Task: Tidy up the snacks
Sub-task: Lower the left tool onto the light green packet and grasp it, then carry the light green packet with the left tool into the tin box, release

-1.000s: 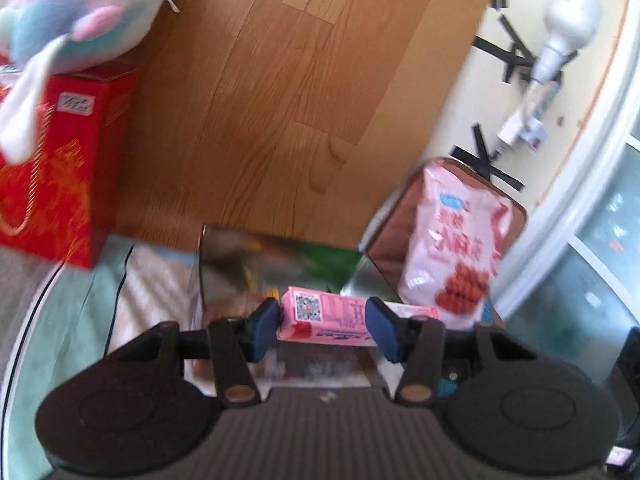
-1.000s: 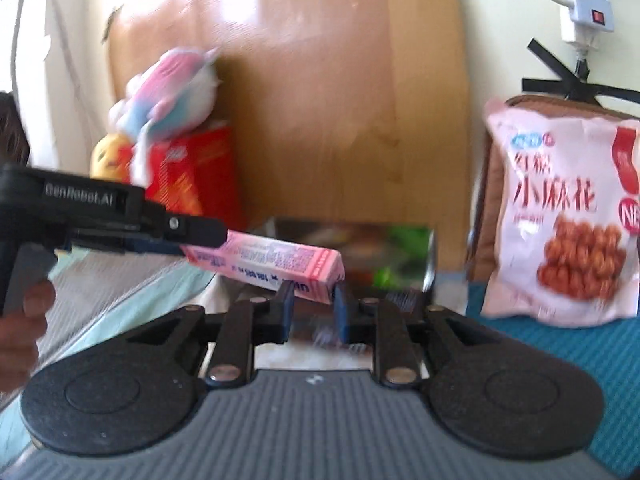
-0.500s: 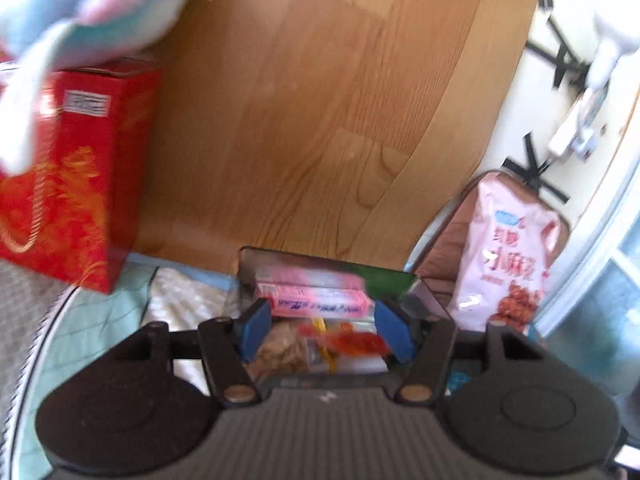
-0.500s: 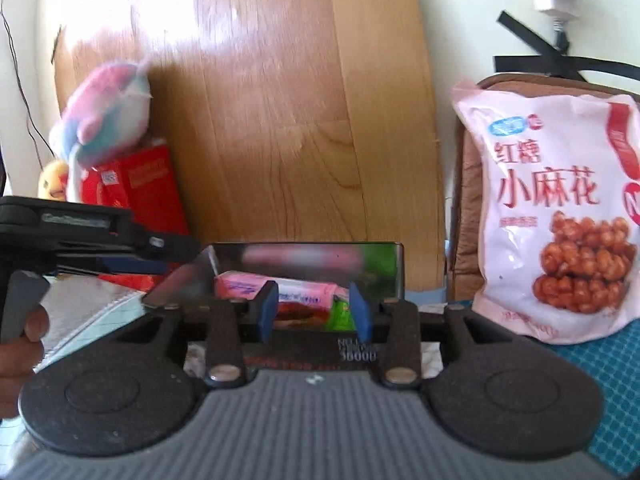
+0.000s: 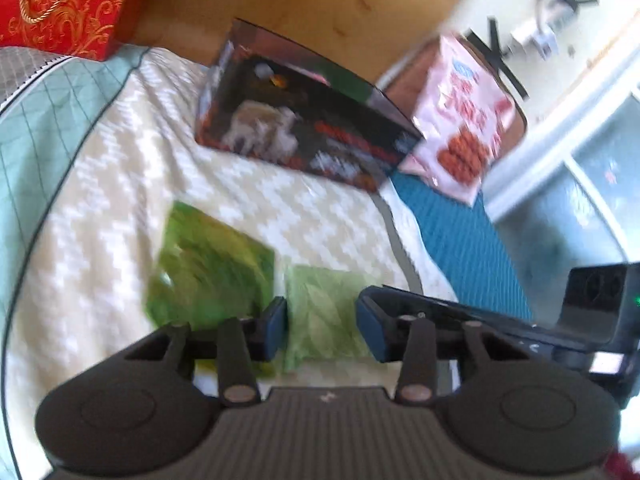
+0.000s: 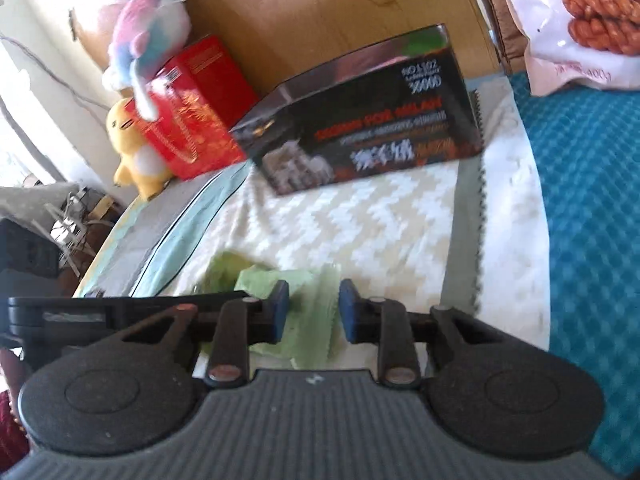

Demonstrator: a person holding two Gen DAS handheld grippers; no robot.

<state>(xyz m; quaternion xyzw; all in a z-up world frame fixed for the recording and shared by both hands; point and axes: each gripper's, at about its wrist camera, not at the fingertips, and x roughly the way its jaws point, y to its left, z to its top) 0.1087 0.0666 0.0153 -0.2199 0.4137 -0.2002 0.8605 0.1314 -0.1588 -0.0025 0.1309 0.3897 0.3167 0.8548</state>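
Both the left gripper [image 5: 322,330] and right gripper [image 6: 313,312] are closing, unclenched, over the pale green crinkled snack packet [image 5: 324,320], low centre.

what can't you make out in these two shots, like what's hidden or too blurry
- Green packets: print unreadable, motion blur, left wrist view.
- Pale green packet: near end hidden behind the right gripper, whose jaws are closing; contact unclear.
- Black box: contents hidden by its front wall, right wrist view.
- Pink snack bag: top cut off by frame edge.

Two green snack pkts [image 5: 208,268] [image 5: 324,316] flat on zigzag blanket, black box [image 5: 304,128] behind w/ snacks inside
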